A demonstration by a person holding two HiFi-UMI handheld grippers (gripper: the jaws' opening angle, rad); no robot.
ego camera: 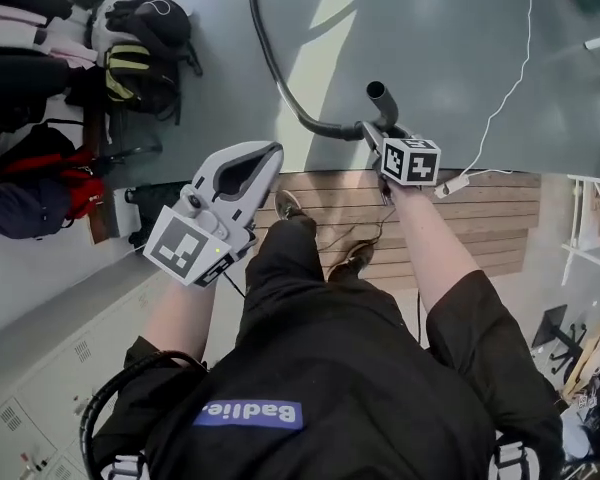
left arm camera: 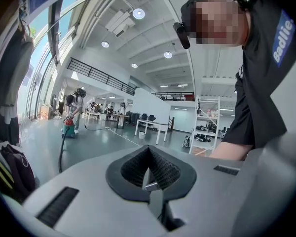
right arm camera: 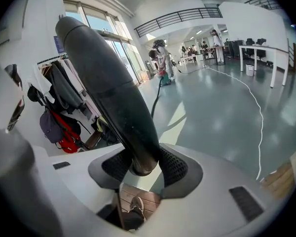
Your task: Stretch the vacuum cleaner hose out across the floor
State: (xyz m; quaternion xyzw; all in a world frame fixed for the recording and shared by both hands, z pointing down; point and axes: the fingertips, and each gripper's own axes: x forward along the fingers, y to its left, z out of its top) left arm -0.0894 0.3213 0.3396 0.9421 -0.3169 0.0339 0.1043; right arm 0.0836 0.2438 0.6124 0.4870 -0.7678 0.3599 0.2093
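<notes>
In the right gripper view my right gripper [right arm camera: 144,158] is shut on the black rigid tube [right arm camera: 108,83] at the end of the vacuum hose, and the tube sticks up out of the jaws. From above, that gripper [ego camera: 378,131] holds the tube [ego camera: 379,98] over the floor just past the wooden platform. The black hose [ego camera: 265,53] curves away to the far left. Far off, the hose [right arm camera: 155,100] reaches a vacuum cleaner [left arm camera: 68,128] beside a person [right arm camera: 162,58]. My left gripper [ego camera: 272,154] is raised at the person's left side. Its pads [left arm camera: 160,169] meet, with nothing between them.
I stand on a wooden platform [ego camera: 480,218]. Backpacks and bags [ego camera: 130,48] lie at the left on the grey floor. A thin white cable [ego camera: 510,78] runs across the floor at the right. A white shelf rack [ego camera: 592,230] stands at the right edge, and tables [left arm camera: 150,127] stand further back.
</notes>
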